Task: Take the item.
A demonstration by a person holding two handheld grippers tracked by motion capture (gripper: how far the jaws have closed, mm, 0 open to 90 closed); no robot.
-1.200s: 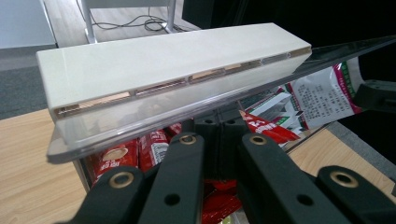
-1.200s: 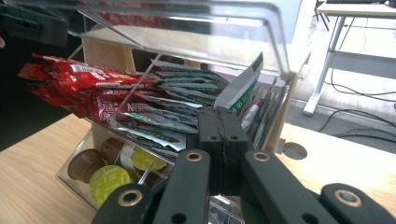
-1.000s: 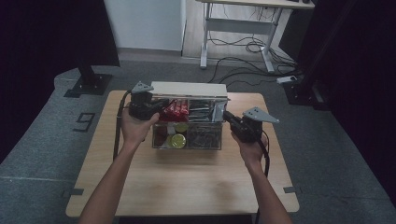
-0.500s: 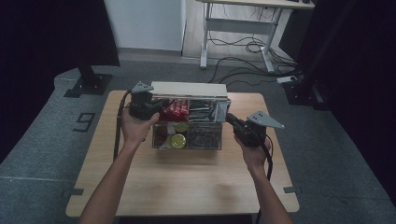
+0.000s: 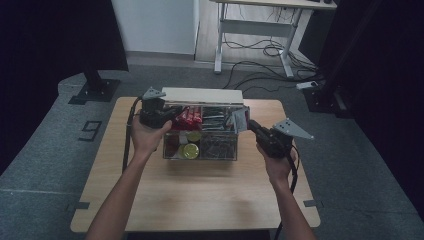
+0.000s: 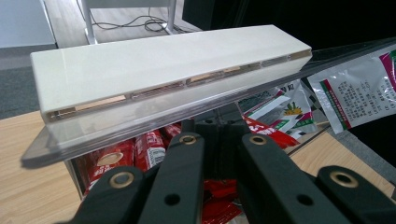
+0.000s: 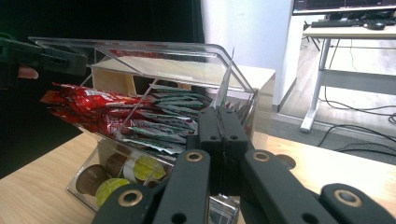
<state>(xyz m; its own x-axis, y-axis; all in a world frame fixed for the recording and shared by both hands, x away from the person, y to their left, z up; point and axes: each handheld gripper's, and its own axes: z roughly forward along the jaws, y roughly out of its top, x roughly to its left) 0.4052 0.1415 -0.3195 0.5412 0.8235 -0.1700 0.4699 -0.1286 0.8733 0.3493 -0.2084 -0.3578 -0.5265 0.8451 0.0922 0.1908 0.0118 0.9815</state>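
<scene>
Hands from below hold both grippers at a clear organizer box (image 5: 200,145) on the table (image 5: 200,200) — left gripper (image 5: 167,114) at its left end, right gripper (image 5: 252,126) at its right end. Left gripper view: jaws closed, under the raised clear lid (image 6: 154,116), red packets (image 6: 140,151) just ahead. Right gripper view: jaws pressed together on a thin sachet (image 7: 224,88); capsules (image 7: 112,175) lie lower left.

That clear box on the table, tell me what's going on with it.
A person works at a clear box on the wooden table with a gripper in each hand. The left gripper is at the box's left end, holding its lid up. The right gripper is shut on a thin packet at the right end. Red packets and round capsules sit inside.
</scene>
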